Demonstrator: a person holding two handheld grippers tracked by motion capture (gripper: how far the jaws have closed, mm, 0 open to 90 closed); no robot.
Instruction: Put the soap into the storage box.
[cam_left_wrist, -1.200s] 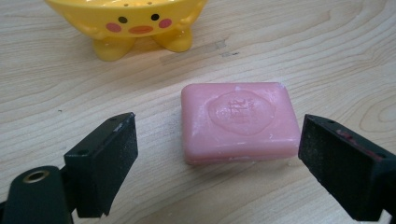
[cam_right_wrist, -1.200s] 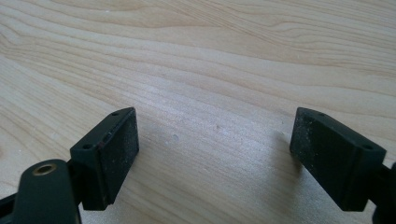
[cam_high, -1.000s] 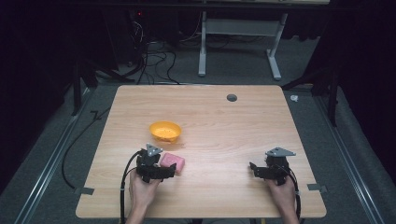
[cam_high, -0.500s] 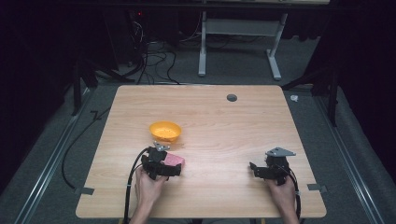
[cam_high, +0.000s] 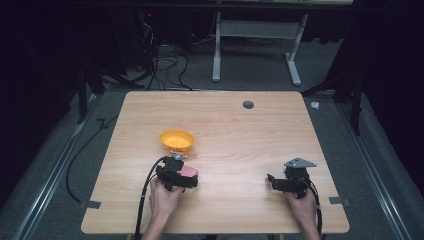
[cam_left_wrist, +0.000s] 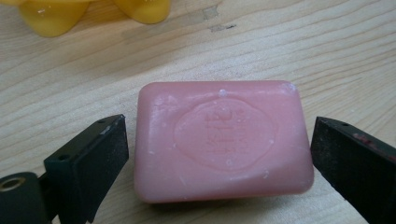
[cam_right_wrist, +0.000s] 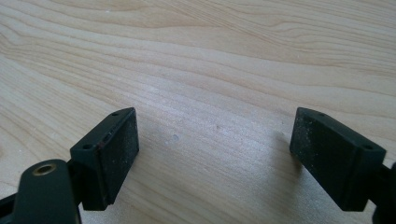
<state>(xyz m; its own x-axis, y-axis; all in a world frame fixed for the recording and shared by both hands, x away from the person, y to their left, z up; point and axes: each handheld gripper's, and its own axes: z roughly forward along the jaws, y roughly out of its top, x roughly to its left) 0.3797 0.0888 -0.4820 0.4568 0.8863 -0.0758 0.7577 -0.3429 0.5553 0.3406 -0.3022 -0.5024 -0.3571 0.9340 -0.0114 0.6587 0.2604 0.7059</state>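
While the left gripper (cam_left_wrist: 215, 154) hangs low over the table (cam_high: 225, 125) with its fingers (cam_left_wrist: 100, 154) spread wide, the pink soap (cam_left_wrist: 222, 140) lies flat between them, a small gap at each end and nothing gripped yet. To close well, I judge the fingers should stay level and centred so both meet the short ends together, squeezing gently since the bar looks slick; the yellow bowl (cam_high: 177, 140) sits just beyond the fingertips. Well apart, the right gripper (cam_right_wrist: 219, 158) rests with fingers wide and bare wood between them.
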